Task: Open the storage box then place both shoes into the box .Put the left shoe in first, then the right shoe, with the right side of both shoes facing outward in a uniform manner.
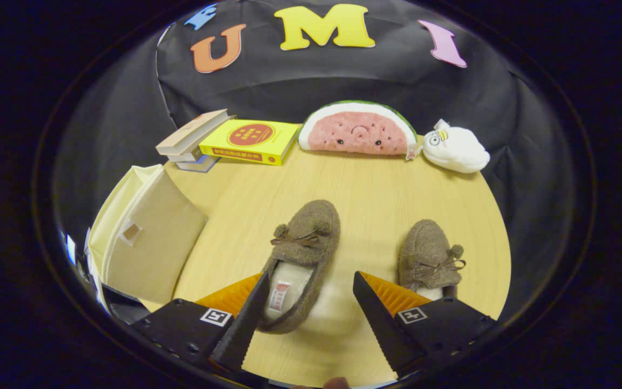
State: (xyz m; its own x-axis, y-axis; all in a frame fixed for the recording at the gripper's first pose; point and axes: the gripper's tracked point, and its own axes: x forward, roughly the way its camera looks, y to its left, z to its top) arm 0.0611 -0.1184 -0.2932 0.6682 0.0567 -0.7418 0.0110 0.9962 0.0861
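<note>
We see gripper (308, 300) spread wide — grasping nothing | left shoe (303, 259) between fingers | right shoe (431, 258) right | storage box (146, 237) left.

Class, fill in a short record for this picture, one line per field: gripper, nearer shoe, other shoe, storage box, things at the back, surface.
gripper: gripper open, fingers apart
nearer shoe: brown slipper, heel end between the fingers
other shoe: second brown slipper, beside it, apart
storage box: cream box, lid shut, beside the nearer slipper
things at the back: books, watermelon plush, white plush
surface: wooden table
</note>
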